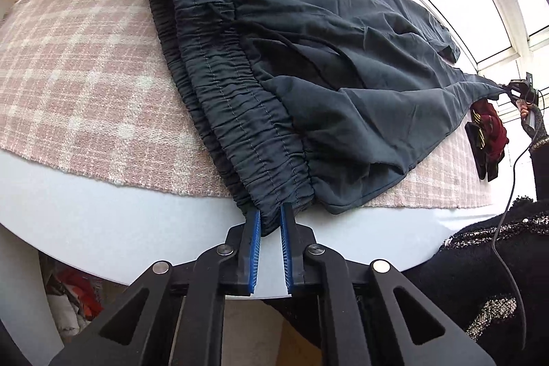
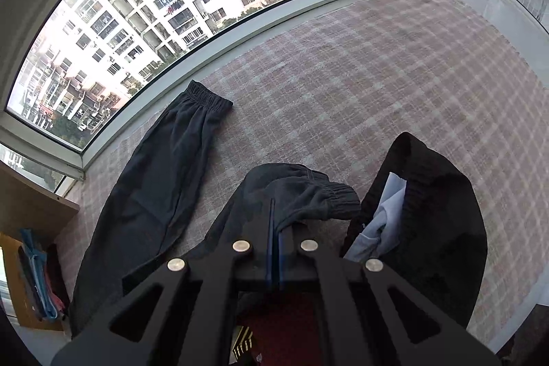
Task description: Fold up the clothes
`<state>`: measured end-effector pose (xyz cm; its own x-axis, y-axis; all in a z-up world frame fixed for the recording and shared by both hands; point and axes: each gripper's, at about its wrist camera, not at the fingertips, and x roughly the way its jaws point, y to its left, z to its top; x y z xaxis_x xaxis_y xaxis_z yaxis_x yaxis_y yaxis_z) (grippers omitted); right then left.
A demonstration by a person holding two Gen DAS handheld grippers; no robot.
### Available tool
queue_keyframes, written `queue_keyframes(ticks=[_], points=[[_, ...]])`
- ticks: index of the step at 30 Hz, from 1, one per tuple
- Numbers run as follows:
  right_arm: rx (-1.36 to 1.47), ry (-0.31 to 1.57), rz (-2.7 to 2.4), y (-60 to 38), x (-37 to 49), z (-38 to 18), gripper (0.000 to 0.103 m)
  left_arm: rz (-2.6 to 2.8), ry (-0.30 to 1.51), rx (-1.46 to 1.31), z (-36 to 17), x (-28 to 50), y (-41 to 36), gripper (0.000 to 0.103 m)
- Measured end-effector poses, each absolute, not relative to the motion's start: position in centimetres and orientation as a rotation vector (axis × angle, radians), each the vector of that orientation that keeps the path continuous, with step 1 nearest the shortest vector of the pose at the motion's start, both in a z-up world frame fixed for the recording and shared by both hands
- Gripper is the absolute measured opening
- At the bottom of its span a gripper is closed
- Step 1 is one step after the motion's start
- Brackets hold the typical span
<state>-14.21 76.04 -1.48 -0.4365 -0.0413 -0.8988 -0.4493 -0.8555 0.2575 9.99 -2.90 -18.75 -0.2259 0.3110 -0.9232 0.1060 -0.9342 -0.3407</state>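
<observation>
The dark grey trousers with the gathered elastic waistband (image 1: 308, 57) lie spread on the pink checked cloth (image 1: 79, 84) over the white tabletop (image 1: 120, 222). The left tool (image 1: 271, 222) pinches the near corner of the waistband between its blue pads (image 1: 254, 228). The right tool (image 2: 274, 228), pressed together, nips the trouser fabric near one cuffed leg end (image 2: 329, 198).

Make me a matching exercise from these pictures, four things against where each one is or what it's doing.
Things:
1. left gripper
2. right gripper
3. trouser cuff
4. dark red garment

States:
A. lying flat near the window
B. pinching the elastic waistband's end
C. lying beside the trousers near the table edge
D. shut on trouser fabric

Pairs: 1-B, 2-D, 3-A, 4-C
</observation>
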Motion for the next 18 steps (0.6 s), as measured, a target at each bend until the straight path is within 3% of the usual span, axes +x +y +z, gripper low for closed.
queue_keyframes(ticks=[9,13,18], points=[[-1.536,0.704,2.373,75.6,-14.7,-2.3,0.002,2.319,-0.57,-1.842,-19.9,9.7,-2.8,0.01],[-1.498,0.744,2.396,75.7,-14.6,-2.0,0.002,2.337,-0.68,-1.769,-19.2,9.7,-3.4,0.004],[-1.388,0.848,2.472,75.7,-15.6,1.0,0.002,2.443,-0.871,-1.611,-14.9,9.6,-7.2,0.003]])
